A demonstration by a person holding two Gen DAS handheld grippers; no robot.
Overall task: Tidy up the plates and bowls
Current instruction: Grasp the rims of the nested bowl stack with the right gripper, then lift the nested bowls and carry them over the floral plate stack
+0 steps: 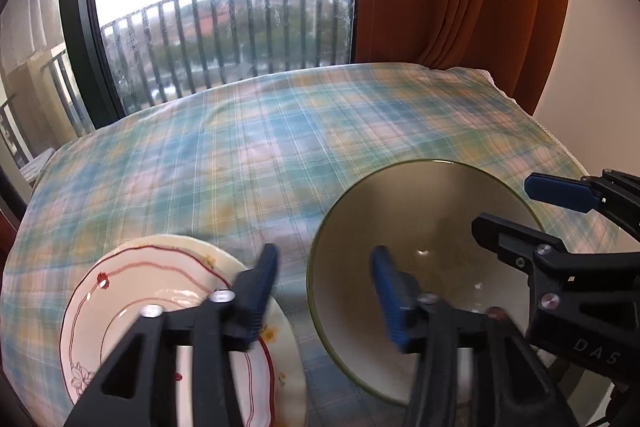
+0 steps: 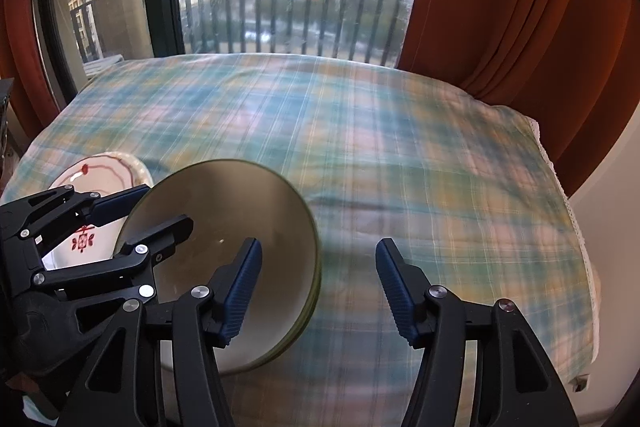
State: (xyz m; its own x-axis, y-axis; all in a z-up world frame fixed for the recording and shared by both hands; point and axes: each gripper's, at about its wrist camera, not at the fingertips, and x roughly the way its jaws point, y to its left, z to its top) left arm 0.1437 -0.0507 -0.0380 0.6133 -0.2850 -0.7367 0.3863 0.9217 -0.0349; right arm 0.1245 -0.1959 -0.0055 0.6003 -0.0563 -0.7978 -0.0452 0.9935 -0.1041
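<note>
An olive-green bowl [image 1: 424, 227] [image 2: 224, 211] sits on the plaid tablecloth near the front edge. My left gripper [image 1: 326, 297] [image 2: 140, 221] is open and straddles the bowl's left rim, one finger inside and one outside, with neither pad pressing on it. My right gripper [image 2: 320, 291] [image 1: 532, 215] is open across the bowl's right rim in the same way. To the left of the bowl lies a white plate with red lines and flowers [image 1: 132, 287] [image 2: 100, 171] on top of another plate, partly hidden by the left gripper.
The table [image 2: 400, 147] under the blue-green plaid cloth stretches back to a window with a balcony railing [image 2: 300, 7]. An orange curtain [image 2: 500, 7] hangs at the back right. The cloth's lace edge [image 2: 576, 227] drops off at the right.
</note>
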